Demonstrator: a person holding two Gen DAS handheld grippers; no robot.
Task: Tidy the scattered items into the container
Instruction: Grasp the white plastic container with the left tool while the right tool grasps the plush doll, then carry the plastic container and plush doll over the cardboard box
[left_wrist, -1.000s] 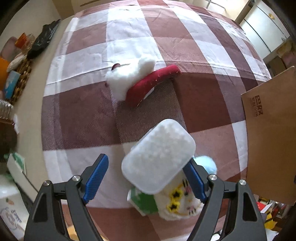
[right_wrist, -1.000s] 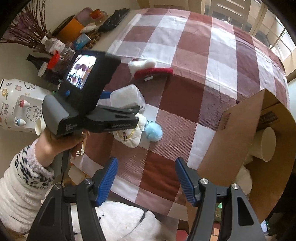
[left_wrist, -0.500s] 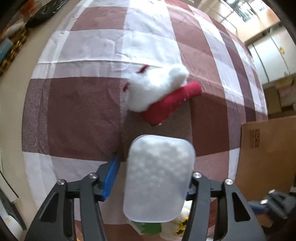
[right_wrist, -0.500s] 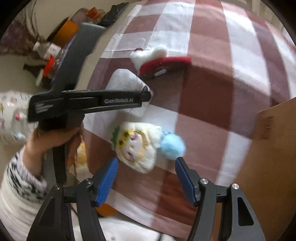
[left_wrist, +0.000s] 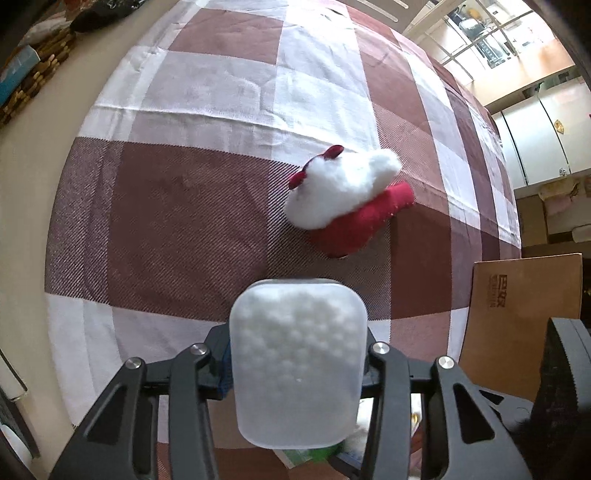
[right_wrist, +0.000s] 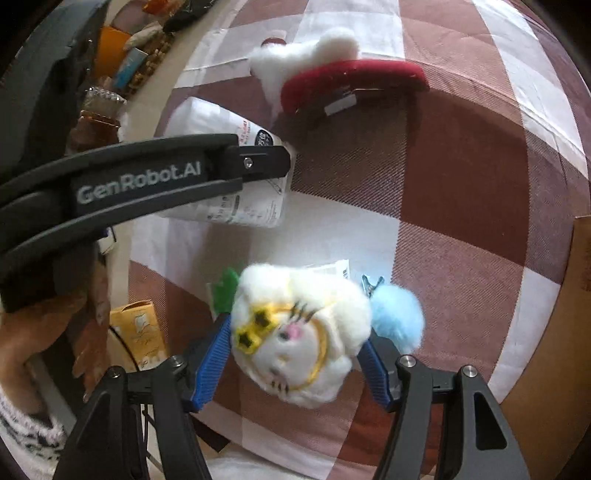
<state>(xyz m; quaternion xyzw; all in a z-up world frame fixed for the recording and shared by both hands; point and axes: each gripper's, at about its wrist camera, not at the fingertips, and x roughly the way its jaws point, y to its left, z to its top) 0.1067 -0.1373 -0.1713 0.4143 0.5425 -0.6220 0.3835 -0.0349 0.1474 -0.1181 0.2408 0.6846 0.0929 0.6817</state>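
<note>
Two grippers over the checked cloth (left_wrist: 207, 206). Left gripper (left_wrist: 297, 363) has just been closing and now clamps the white pack (left_wrist: 297, 365), pads hard against both its sides; in the right view the pack (right_wrist: 236, 173) stands tilted on the cloth near the table's left edge. Right gripper (right_wrist: 295, 354) is half open, straddling the plush toy (right_wrist: 299, 339); fingers (right_wrist: 212, 354) just beside it, contact unclear. Blue pom-pom (right_wrist: 397, 319) touches the toy's right side. Red-and-white slipper (left_wrist: 347, 201) lies apart, further up the cloth. Cardboard box (left_wrist: 517, 317) at the right edge.
</note>
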